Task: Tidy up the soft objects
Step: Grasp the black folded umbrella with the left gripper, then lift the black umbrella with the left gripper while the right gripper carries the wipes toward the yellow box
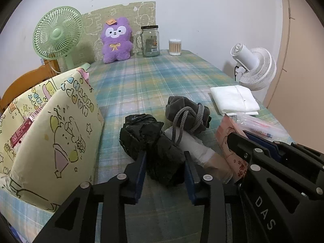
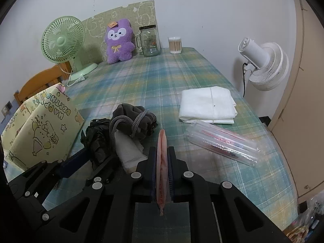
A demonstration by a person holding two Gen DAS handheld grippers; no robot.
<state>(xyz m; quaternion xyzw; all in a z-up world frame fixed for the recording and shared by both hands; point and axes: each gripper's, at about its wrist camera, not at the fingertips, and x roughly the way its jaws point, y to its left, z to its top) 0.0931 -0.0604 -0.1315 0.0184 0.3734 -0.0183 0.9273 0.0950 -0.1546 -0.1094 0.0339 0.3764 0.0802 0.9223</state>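
A black crumpled bundle (image 1: 154, 141) lies on the plaid tablecloth (image 1: 145, 81). My left gripper (image 1: 165, 158) is open with its fingers either side of it. Behind it lie a grey pouch with a cord (image 1: 186, 113) and a white rolled cloth (image 1: 194, 145). My right gripper (image 2: 162, 156) is shut on a flat pink packet (image 2: 162, 151), seen edge-on; the packet also shows in the left wrist view (image 1: 228, 139). A yellow cartoon-print paper bag (image 1: 52, 131) stands open at the left. A folded white cloth (image 2: 206, 105) lies at the right.
A clear plastic sleeve (image 2: 224, 143) lies near the right edge. At the back stand a green fan (image 1: 58, 38), a purple plush (image 1: 116, 40), a glass jar (image 1: 150, 41) and a cotton swab tub (image 1: 175, 47). A white fan (image 2: 263, 64) stands off the right side.
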